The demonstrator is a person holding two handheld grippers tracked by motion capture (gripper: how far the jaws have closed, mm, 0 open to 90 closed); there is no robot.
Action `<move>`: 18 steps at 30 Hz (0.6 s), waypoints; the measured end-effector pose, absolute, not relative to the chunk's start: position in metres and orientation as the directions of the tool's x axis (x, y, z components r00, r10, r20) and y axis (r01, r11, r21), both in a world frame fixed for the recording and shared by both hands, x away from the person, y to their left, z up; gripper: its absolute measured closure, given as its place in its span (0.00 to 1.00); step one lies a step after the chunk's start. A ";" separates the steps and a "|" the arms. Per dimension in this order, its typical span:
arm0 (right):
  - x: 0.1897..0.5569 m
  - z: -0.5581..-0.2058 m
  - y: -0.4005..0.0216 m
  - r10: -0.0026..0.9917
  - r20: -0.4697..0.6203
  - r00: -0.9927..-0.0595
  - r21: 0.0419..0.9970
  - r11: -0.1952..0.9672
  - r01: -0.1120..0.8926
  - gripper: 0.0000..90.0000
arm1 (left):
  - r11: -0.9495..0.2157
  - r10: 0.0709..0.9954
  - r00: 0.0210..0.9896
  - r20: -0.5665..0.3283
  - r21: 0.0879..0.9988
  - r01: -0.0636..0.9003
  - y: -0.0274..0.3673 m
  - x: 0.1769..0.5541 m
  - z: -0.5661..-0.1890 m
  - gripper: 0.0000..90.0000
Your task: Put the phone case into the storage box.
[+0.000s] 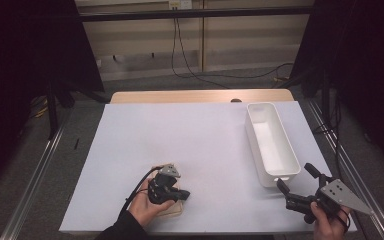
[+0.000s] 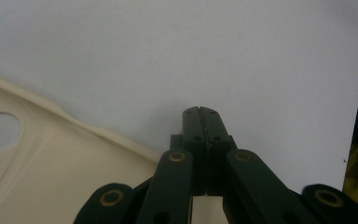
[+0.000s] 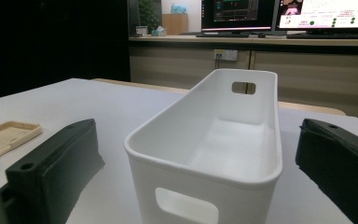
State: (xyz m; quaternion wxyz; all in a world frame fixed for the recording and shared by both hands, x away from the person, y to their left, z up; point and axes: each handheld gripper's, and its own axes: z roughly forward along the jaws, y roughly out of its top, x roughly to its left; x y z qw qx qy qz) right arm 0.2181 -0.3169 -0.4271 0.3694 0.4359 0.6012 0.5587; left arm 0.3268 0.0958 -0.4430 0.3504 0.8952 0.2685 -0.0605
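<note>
Two grippers at the white bin (image 1: 271, 145)
Left gripper (image 1: 182, 194) fingers closed over a cream phone case (image 2: 51, 172); right gripper (image 1: 295, 180) fingers open before the bin

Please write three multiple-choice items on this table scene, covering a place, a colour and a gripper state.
1. Where does the white bin stand?
A. On the right side of the table, before the right gripper
B. At the near left corner
C. On the floor

2. What colour is the phone case under the left gripper?
A. Blue
B. Cream
C. Red

3. How do the left gripper's fingers stand?
A. Wide open around the bin
B. Shut on a cable
C. Shut, with nothing between them

Answers:
1 A, the high view shows the bin at the table's right, just beyond the right gripper.
2 B, both gripper views show a cream case.
3 C, the left gripper view shows the two fingers pressed together above bare table.
</note>
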 end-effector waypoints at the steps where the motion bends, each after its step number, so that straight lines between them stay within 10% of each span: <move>1: 0.218 -0.427 -0.317 0.937 0.041 -0.348 0.994 -0.002 0.112 0.00 | -0.612 0.438 0.848 -0.299 0.591 0.525 0.098 0.326 -0.443 1.00; 18: 0.218 -0.427 -0.315 0.936 0.034 -0.351 0.993 0.006 0.114 0.00 | -0.606 0.445 0.838 -0.316 0.583 0.541 0.125 0.321 -0.442 1.00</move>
